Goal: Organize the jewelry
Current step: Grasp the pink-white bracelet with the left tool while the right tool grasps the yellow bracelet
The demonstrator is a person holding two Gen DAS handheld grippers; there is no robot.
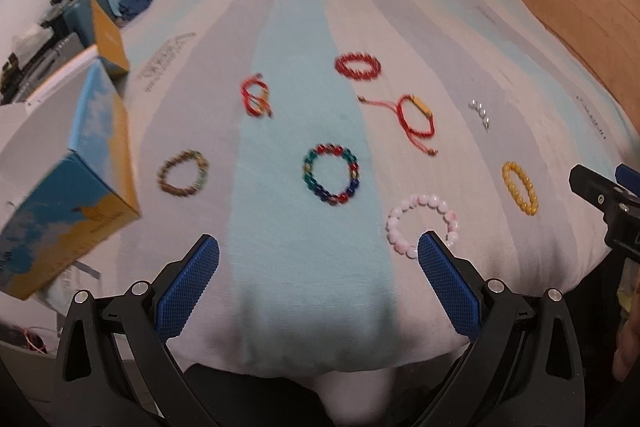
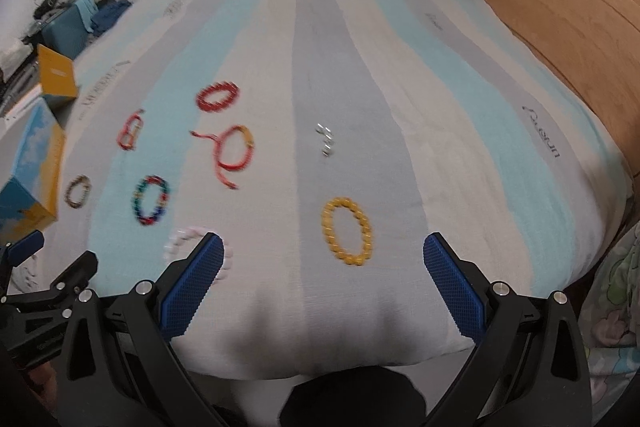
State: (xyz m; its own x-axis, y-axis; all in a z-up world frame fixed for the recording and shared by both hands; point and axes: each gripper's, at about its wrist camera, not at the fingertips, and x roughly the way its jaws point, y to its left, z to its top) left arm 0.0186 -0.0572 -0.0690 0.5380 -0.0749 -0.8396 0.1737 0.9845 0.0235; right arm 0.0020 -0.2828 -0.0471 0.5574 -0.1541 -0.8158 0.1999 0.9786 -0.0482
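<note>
Hovering over the near edge of a striped bedspread (image 1: 304, 283), the left gripper (image 1: 318, 255) has its 2 blue-padded fingers spread wide with nothing between them, and the right gripper (image 2: 322, 255) hangs beside it in the same state — jaws apart, empty. Nearest the left gripper lies a pink bead bracelet (image 1: 424, 223), its lower edge partly behind that gripper's right finger; in the right wrist view the same bracelet is blurred and half hidden by a pad. A yellow bead bracelet (image 2: 347, 230) rests flat just ahead of the right gripper, between its fingers in that view. Farther out sit a multicoloured bead bracelet (image 1: 331, 174) and, to its left, a brown bead bracelet (image 1: 183, 171). Beyond them come a red cord bracelet with a gold bar (image 1: 416, 117), a bunched red cord bracelet (image 1: 256, 95) and a short row of small silvery pieces (image 2: 326, 141) — possibly rings or beads, too small to tell. A red bead bracelet (image 1: 357, 66) lies farthest of all. All the jewelry is well apart, none touching. At the left edge an open blue-and-orange box (image 1: 84, 183) stands tilted, and a wooden headboard (image 2: 568, 15) borders the bed on the right.
</note>
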